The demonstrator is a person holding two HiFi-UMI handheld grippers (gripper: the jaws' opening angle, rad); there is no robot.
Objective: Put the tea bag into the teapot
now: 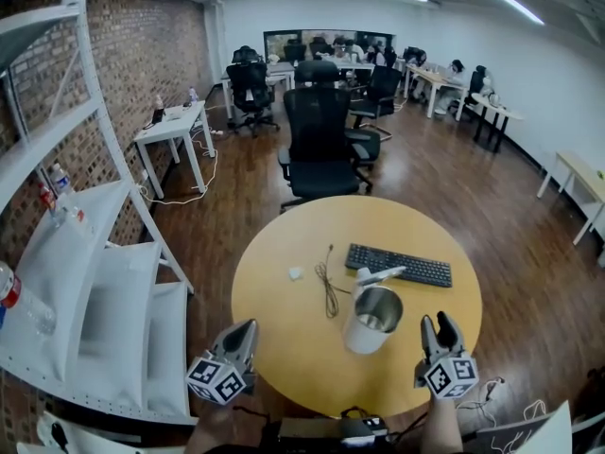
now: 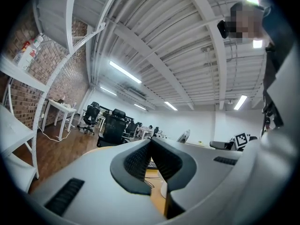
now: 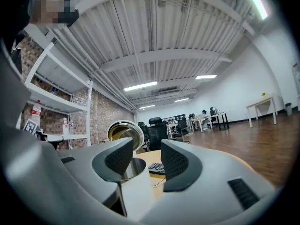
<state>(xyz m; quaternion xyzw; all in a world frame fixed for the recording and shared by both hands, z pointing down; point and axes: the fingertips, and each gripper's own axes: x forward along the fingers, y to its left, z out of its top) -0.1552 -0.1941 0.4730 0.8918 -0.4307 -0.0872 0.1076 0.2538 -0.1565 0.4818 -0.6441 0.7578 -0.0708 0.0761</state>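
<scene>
Well — teapot lid open; bottle label red, unreadable.

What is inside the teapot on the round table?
Only its shiny metal inner wall shows inside the teapot, whose lid is open. Its near wall covers part of the bottom.

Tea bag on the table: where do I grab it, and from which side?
Pinch the small white tea bag across its body, coming straight down from above: it seems to lie flat on the table, left of the cable. Any string is too small to see. The left gripper is on that side, but its jaws are shut.
</scene>
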